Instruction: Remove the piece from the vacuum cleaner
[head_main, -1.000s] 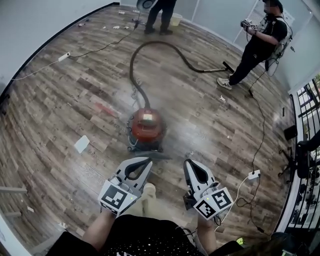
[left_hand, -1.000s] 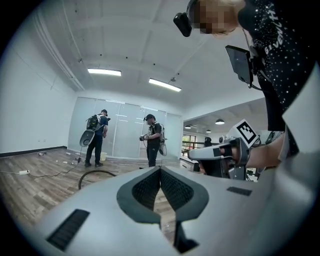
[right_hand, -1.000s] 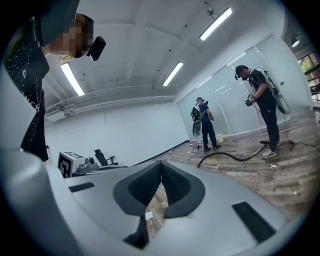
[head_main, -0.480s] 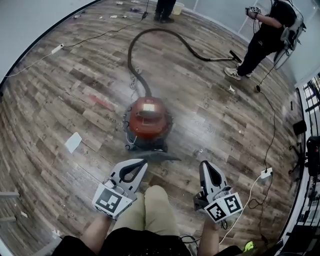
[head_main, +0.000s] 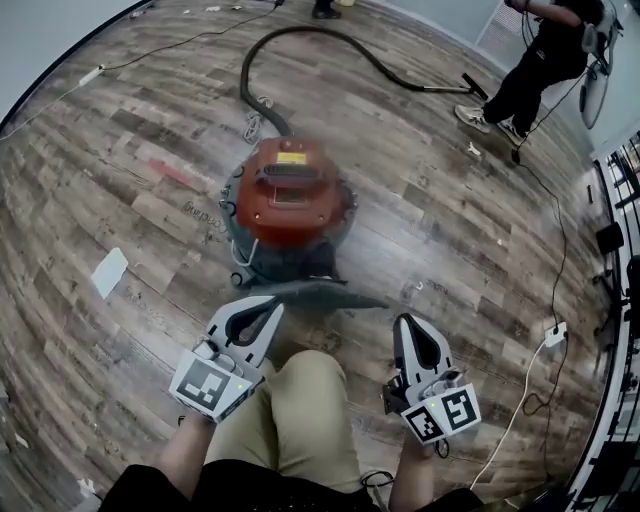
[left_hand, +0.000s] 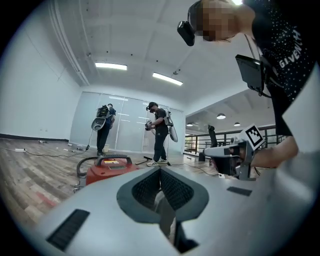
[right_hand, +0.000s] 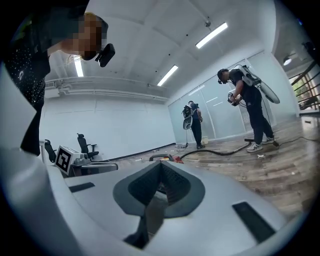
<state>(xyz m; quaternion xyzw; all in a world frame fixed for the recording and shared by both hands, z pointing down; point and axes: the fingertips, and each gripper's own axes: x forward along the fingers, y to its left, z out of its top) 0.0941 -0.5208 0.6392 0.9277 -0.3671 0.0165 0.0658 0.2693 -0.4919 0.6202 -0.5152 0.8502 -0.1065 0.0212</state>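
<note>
A red canister vacuum cleaner (head_main: 290, 200) stands on the wooden floor ahead of me, its black hose (head_main: 330, 45) looping away to a nozzle at the far right. The left gripper view shows the red vacuum cleaner (left_hand: 111, 169) just beyond the jaws. My left gripper (head_main: 262, 312) is shut and empty, a little short of the cleaner's near side. To its right my right gripper (head_main: 411, 330) is likewise shut and empty, held over bare floor. A grey flat piece (head_main: 320, 293) lies at the cleaner's foot between the grippers.
A person (head_main: 545, 60) stands at the far right by the hose nozzle. A white paper scrap (head_main: 108, 272) lies on the floor at left. A cable and a white power strip (head_main: 553, 331) lie at right. My knee (head_main: 300, 400) shows between the grippers.
The view has closed in on the vacuum cleaner, which now looks larger and nearer. Both grippers stay shut and have come closer to its near side.
</note>
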